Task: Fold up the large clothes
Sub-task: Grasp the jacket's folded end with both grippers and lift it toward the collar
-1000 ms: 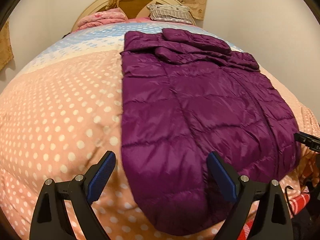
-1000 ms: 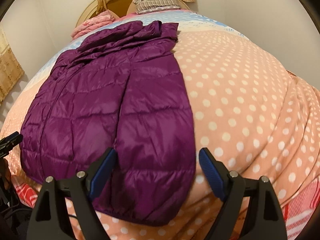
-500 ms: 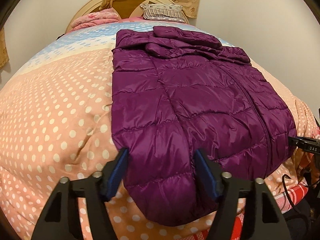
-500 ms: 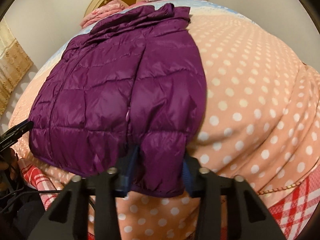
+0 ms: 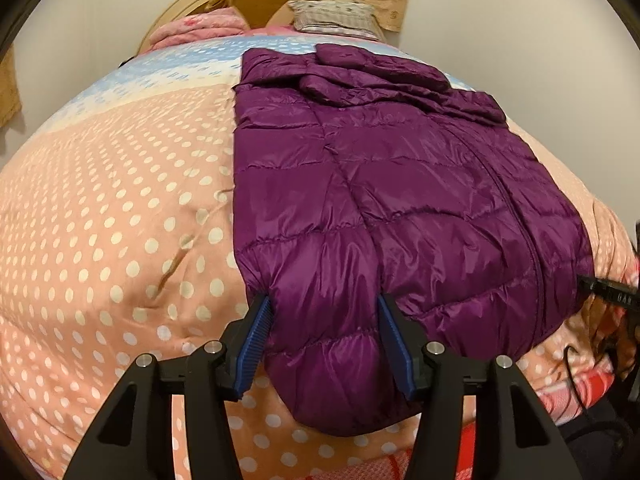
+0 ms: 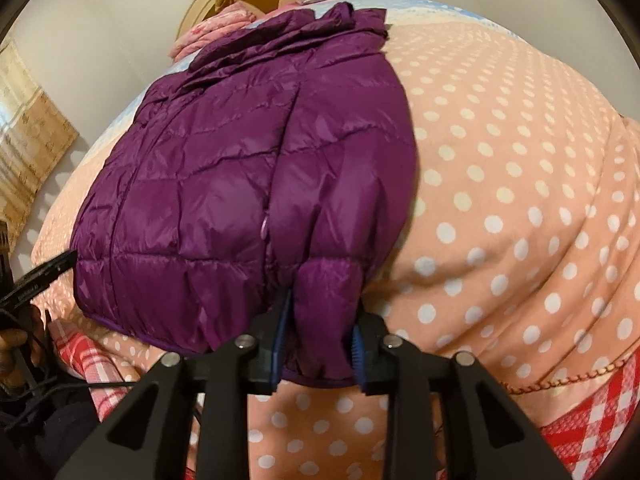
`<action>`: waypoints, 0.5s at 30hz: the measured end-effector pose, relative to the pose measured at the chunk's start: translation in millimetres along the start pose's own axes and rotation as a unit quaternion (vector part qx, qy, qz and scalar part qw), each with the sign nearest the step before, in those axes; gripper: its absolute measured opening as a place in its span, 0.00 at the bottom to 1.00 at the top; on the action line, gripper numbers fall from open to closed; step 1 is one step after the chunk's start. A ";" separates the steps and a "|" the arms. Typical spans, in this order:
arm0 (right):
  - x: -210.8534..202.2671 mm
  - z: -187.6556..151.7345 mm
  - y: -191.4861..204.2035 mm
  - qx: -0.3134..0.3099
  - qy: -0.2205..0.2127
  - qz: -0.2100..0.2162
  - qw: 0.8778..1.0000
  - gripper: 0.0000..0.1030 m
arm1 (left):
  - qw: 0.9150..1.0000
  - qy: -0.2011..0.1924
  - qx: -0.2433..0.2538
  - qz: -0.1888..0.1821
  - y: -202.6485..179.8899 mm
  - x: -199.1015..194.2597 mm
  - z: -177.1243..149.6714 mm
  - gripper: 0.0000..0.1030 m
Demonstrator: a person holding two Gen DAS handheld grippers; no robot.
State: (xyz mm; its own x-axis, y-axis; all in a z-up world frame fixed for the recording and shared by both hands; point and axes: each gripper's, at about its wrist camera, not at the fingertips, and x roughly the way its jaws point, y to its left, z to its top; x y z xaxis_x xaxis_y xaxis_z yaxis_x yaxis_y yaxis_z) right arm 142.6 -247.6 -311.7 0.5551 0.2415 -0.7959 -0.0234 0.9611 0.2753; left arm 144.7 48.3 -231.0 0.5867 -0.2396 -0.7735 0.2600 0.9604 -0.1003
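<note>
A purple quilted puffer jacket [image 5: 400, 184] lies flat on the bed, hem toward me, sleeves folded across its far end. My left gripper [image 5: 324, 344] straddles the jacket's near left hem corner, its blue-padded fingers [image 5: 256, 340] partly closed with the fabric bulging between them. In the right wrist view the jacket [image 6: 248, 168] fills the left half. My right gripper [image 6: 320, 340] is shut on the near right hem corner, the fabric pinched into a narrow puff between the pads.
The bed carries a pink polka-dot duvet [image 5: 100, 220] with a blue band at the far end. Pillows [image 5: 332, 20] and a rounded headboard [image 5: 260, 0] lie beyond. A red plaid sheet [image 6: 592, 420] hangs at the near edge. The other gripper's tip [image 5: 608, 292] shows at the right.
Both grippers moved forward onto the jacket's hem corners and closed. The right one has clamped the fabric tightly; the left has narrowed around its corner.
</note>
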 end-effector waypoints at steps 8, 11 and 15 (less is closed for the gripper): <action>-44.9 9.9 11.5 -0.017 -0.054 0.054 0.997 0.10 | 0.998 -0.042 0.030 -0.037 0.4 -40.2 19.7 0.02; -73.4 15.3 15.6 -0.016 -0.087 0.084 0.993 0.09 | 0.995 -0.077 0.020 -0.058 9.2 -71.2 32.3 0.02; -114.4 22.0 26.8 -0.022 -0.131 0.116 0.984 0.09 | 0.990 -0.110 0.006 -0.082 20.8 -106.3 43.8 0.02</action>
State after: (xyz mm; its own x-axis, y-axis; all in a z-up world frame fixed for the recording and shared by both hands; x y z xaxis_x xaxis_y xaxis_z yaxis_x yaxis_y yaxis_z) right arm 96.8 -252.4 -201.4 0.7255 0.4185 -0.5463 -0.2076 0.8899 0.4061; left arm 121.4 87.5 -123.5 0.6879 -0.4196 -0.5922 0.3749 0.9041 -0.2051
